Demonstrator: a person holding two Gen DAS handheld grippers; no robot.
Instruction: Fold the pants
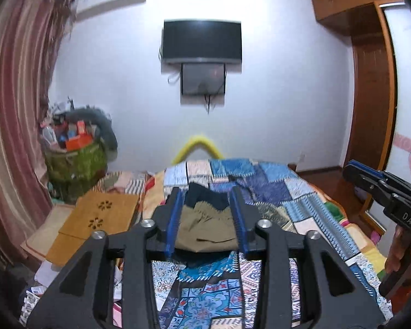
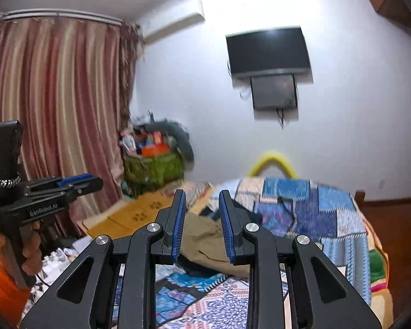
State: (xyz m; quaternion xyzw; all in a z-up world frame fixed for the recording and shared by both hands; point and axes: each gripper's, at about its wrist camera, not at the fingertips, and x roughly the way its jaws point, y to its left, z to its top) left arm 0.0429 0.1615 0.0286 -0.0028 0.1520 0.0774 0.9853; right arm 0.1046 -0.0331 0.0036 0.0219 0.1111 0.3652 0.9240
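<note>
Olive pants (image 1: 205,227) lie bunched on the bed (image 1: 301,200); both claws, left (image 1: 208,192) and right (image 2: 201,194), hover released above, whether approaching or finished is unclear.

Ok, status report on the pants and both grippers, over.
Left gripper open, in the air above the bed. Right gripper open, also aloft. Olive pants bunched on the quilt beside a dark garment. Nothing blocking.

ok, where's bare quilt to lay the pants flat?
Free: the patchwork quilt right of and beyond the olive pants, out to the far bed edge, and the strip nearer the claws. Crowded: left of the bed, with cardboard panels and a stuffed green basket.
</note>
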